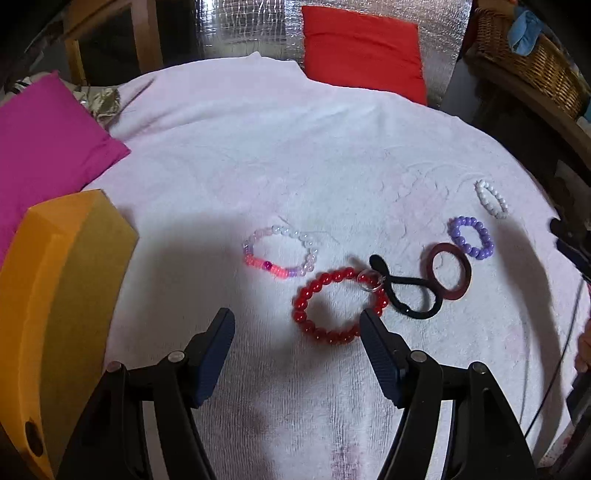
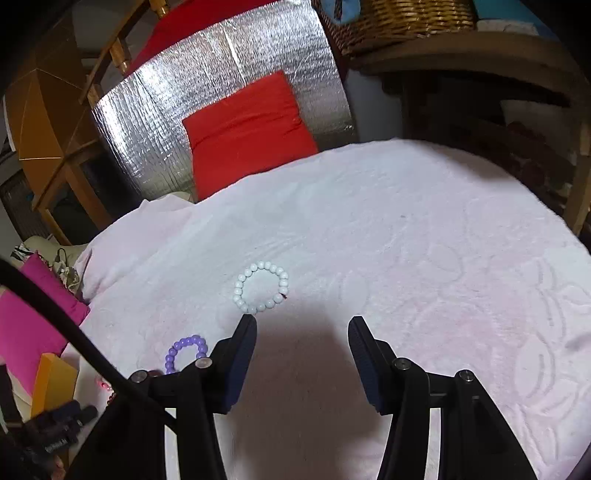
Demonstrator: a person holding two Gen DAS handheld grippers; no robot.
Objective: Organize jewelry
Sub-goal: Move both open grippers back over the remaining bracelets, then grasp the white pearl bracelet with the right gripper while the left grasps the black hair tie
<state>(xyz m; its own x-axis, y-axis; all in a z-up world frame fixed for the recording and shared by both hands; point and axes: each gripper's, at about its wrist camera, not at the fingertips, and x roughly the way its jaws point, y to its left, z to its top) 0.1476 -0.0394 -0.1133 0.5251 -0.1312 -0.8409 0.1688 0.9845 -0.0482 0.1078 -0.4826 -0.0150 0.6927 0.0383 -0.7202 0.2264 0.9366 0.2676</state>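
Home interior, likely bedroom/living rm: white towel (image 1: 258,155) spread ahead of tongs, red cushion (image 1: 362,51) beyond it, pink cushion (image 1: 48,136) far left, wicker basket (image 2: 402,18) on wooden shelf upper right.

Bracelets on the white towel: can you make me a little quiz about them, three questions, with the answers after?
1. True or false: the red bead bracelet lies nearest the left gripper.
2. Which piece touches the dark ring? A) white bead bracelet B) black hair tie C) pink and clear bracelet
3. Fill in: the purple bead bracelet lies between the dark ring and the ____ bead bracelet.

Key:
1. True.
2. B; the hair tie passes through the ring.
3. White.

Both the left and right gripper have fingers apart, holding nothing.
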